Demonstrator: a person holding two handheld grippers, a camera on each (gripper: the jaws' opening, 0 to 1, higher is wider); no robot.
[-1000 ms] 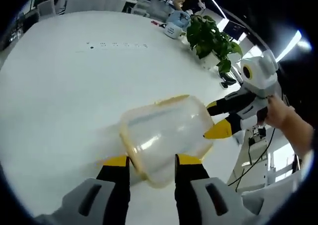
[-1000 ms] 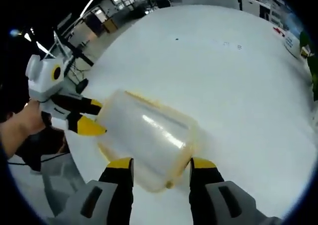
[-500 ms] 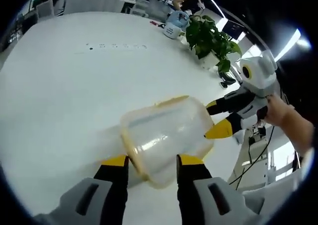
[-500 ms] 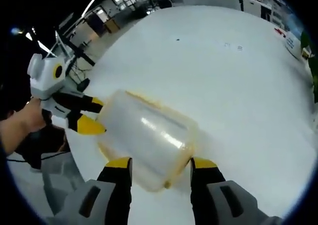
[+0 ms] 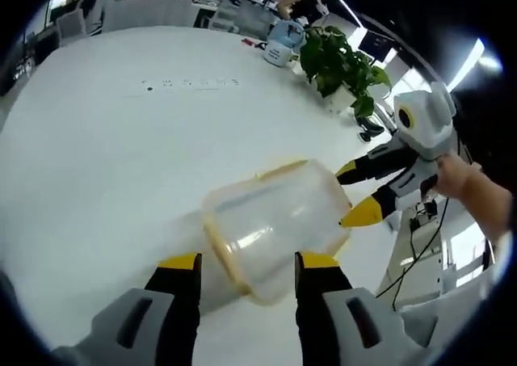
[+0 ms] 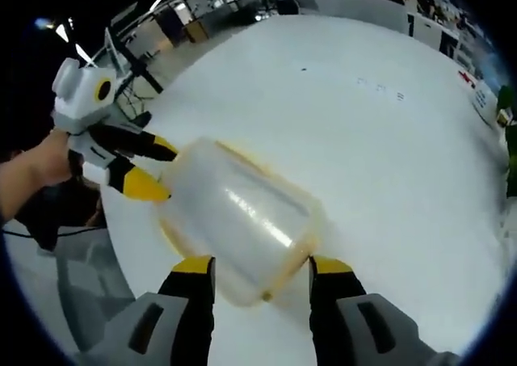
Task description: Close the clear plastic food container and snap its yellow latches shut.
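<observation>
Surface (image 5: 121,140): wide, white; carries the container near its edge. Far end in left gripper view: potted plant (image 5: 339,59) and a pale blue pot (image 5: 281,43).

Container (image 5: 271,220): clear plastic w/ yellow trim, lying between the two claws, ends toward each. Lid looks seated on the body; can't tell if fully pressed home. Yellow band (image 5: 218,249) faces the left claw's side; in right gripper view the container (image 6: 238,220) shows a yellow edge (image 6: 287,273) near that claw's jaws.

Left claw (image 5: 246,262): jaws apart, straddling the near end of the container; tips at or just beside its walls, contact not clear. From the right gripper view it (image 6: 149,168) comes in from the left, yellow tips against the far end, a hand (image 6: 36,168) on its handle.

Right claw (image 6: 262,267): jaws apart, bracketing its end the same way; firm grip not confirmed. In left gripper view it (image 5: 355,192) sits at the far end of the container.

Step, as judged: container braced from both ends, lid on, latches prob. not yet snapped. Latch state too small to read.

Next calls for: one claw steadying the body, the other tip pressing a yellow latch flap down over the rim till it catches. Risk: container slides on the smooth surface.
</observation>
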